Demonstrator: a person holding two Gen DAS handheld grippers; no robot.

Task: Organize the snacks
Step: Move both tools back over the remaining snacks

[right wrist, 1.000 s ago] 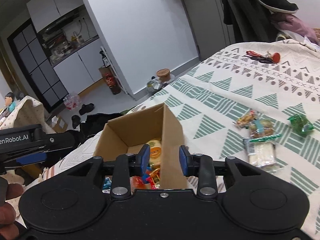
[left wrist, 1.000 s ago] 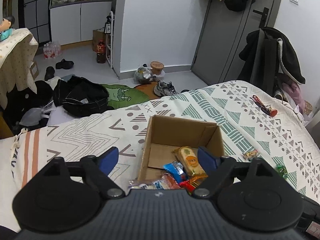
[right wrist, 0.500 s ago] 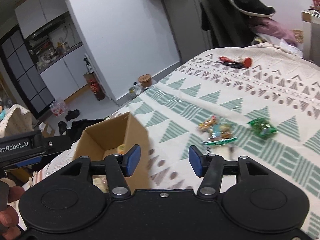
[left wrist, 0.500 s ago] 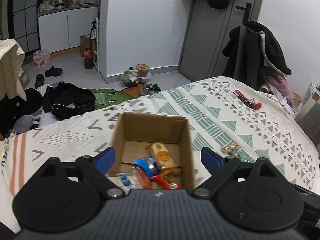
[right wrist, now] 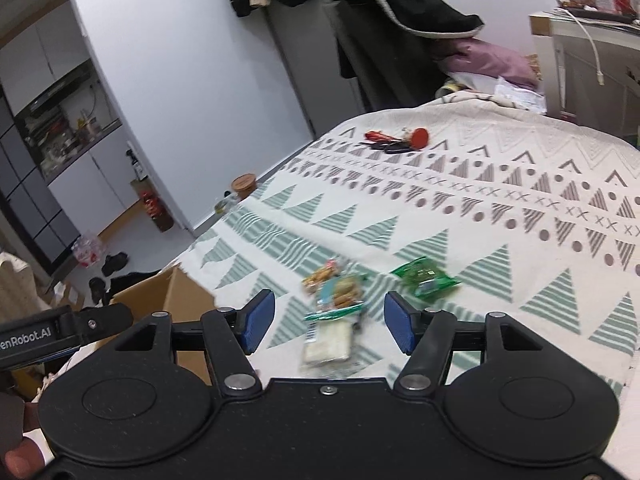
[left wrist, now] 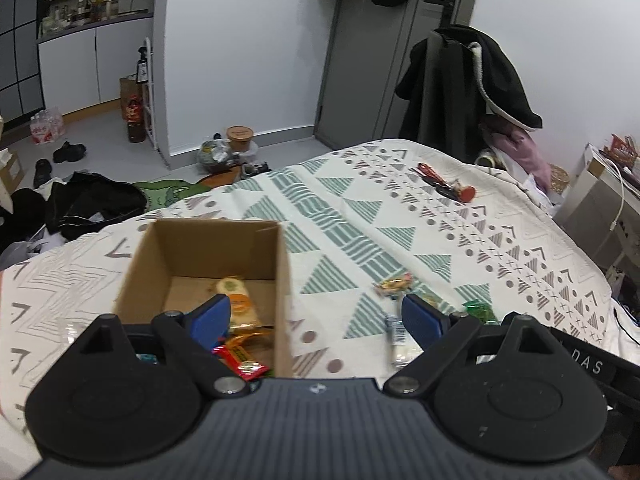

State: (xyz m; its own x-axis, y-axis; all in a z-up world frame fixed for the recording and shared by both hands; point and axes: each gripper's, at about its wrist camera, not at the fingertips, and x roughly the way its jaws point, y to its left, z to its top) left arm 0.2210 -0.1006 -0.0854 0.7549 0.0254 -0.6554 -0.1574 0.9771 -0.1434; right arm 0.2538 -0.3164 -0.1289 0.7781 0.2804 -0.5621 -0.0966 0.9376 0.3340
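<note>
Right gripper (right wrist: 328,326): jaws wide apart, empty, above loose snacks (right wrist: 334,312) on bedspread (right wrist: 500,240).
Left gripper (left wrist: 316,318): spread, empty.
Cardboard box (left wrist: 208,248): holds wrapped snacks.

We read "enRobot.AI" in white on the black bar (right wrist: 60,334) at the right view's left edge, its first letters cut off by the frame. In the left view, "DAS" stands faintly on a dark bar (left wrist: 588,366) at right. The wrappers' print is too blurred.
</note>
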